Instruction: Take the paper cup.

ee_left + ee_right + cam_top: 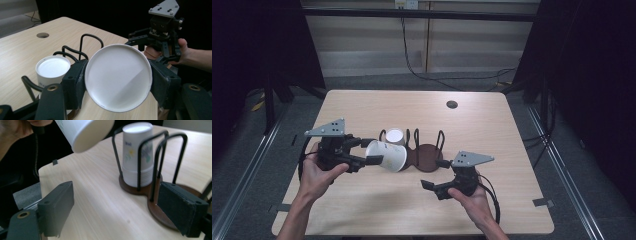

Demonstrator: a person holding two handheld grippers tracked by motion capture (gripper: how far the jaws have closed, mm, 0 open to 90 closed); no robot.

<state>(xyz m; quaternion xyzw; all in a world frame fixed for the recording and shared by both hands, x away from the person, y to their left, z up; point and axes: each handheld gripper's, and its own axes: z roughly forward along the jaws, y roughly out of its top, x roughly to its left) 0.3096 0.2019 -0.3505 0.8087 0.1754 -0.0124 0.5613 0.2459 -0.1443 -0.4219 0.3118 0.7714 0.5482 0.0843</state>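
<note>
Left gripper (371, 152) is clamping a white paper cup (388, 155) by its sides, both pads pressing the wall (jaws narrow, squeezed on the cup). The cup is lying on its side in the air, over the table (362, 107) at about 9 o'clock from the wire cup holder (424, 150). Its long axis is running roughly level, left to right in the high view: one flat end is facing 3 o'clock toward the holder, the other end is sitting back between the jaws. In the left gripper view the round end of the cup (118, 77) is facing the camera squarely and is looking like a plain white disc, so whether that end is the mouth or the base is hard to call. In the right gripper view the cup (82, 132) is cut off by the top edge, its printed side partly out of frame.

Right gripper (432, 186) is hovering at about 5 o'clock from the holder, jaws spread wide, nothing between them.

A stack of upside-down cups (137, 157) is standing in the holder's far ring; wire loops are crossing in front of it. The near ring's brown base (162, 212) is partly hidden behind the right jaw.
</note>
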